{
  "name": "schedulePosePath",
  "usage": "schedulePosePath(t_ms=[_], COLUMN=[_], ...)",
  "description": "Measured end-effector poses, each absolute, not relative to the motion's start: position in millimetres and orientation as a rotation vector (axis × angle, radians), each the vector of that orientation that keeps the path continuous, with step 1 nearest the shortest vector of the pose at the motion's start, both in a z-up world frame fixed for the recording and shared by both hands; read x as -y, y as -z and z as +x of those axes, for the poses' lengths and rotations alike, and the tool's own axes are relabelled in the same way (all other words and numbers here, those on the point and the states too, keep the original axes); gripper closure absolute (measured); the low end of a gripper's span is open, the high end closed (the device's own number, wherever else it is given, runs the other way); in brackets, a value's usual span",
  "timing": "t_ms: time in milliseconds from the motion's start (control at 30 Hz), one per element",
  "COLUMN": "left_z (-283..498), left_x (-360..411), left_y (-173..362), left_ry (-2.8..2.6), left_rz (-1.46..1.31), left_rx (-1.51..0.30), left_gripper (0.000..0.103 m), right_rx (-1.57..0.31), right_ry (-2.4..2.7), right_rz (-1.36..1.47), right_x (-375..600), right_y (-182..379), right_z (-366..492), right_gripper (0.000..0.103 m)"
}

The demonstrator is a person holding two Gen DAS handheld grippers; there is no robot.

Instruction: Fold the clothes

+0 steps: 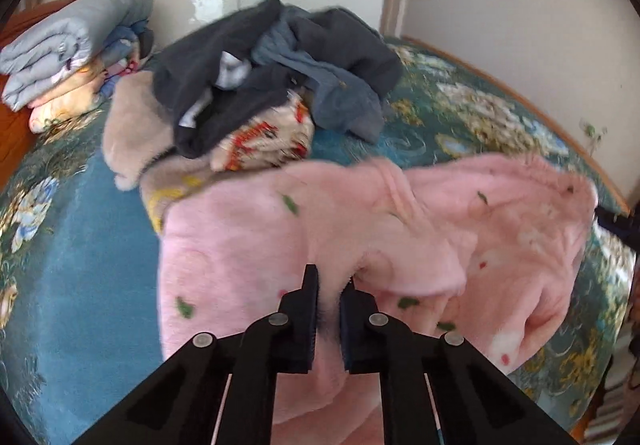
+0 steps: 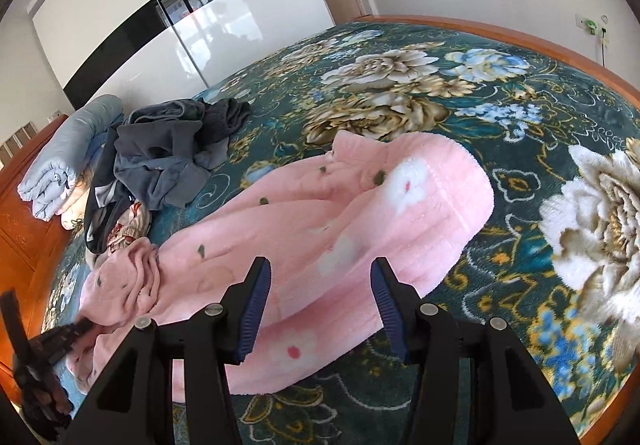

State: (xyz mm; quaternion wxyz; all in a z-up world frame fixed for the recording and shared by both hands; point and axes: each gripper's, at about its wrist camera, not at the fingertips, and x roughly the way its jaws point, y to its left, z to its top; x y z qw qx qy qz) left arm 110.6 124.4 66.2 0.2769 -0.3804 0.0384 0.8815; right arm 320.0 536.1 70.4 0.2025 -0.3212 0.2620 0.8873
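Item: pink fleece garment (image 2: 320, 229), printed with white flowers and small green leaves. It lies spread across the bed's floral blanket (image 2: 440, 85) (teal ground, gold and white blossoms), one end bunched and lifted toward the left.

Left hand-held gripper (image 1: 330, 285): jaws drawn close together, clamped on a fold of the pink fleece garment (image 1: 248, 245), fabric pinched between the pads. In the right wrist view the same tool (image 2: 64, 337) shows at the garment's bunched end.

Right hand-held gripper (image 2: 320, 273): jaws wide apart, nothing between them, poised over the middle of the garment; whether it touches the fleece cannot be told.

Pile of unfolded clothes (image 1: 280, 57): dark grey and blue pieces heaped on a beige patterned one, just beyond the pink garment at the head of the bed.

Folded quilts (image 1: 68, 45): light blue on top, stacked beside the pile against the orange wooden headboard (image 2: 24, 229).

Backdrop: glossy white wardrobe doors (image 2: 140, 17) with a black band.
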Motion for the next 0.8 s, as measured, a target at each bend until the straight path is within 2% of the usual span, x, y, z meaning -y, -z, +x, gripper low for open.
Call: schedulePosePath(t_ms=[133,267,467,567,667,800], left_z=[95.4,104.9,139.3,152.0,159.9,165.3], left_x=[-3.2,98.7,164.8,173.3,171.3,166.8], left_y=[-105.2,-87.4,-14.8,3.3,4.9,-0.4], left_ry=[-2.595,-2.749,-2.736,-2.712,-2.696,-2.678], left_rz=[-0.936,-1.004,-1.224,-1.251,-1.238,-1.219], left_rx=[0.272,0.503,0.697,0.774,0.771,0.704], left_gripper=[0.094,0.094,0.098,0.098,0.098,0.098], right_rx=[-0.725,-0.748,-0.730,-0.732,-0.745,-0.729], right_ry=[-2.486,-2.482,-2.565,-2.711,-2.847,-2.767], right_rz=[-0.876,-0.875,-0.874,-0.947,-1.145,-1.411], right_x=[-535.6,-534.1,-507.4,-472.3,-428.8,-389.0], right_y=[-73.0,-67.4,-73.4,-84.1,-82.4,-55.9], right_z=[320.9,318.7,301.8,276.5,236.8,186.6], right_gripper=[0.050,0.050,0.050,0.050,0.050,0.050])
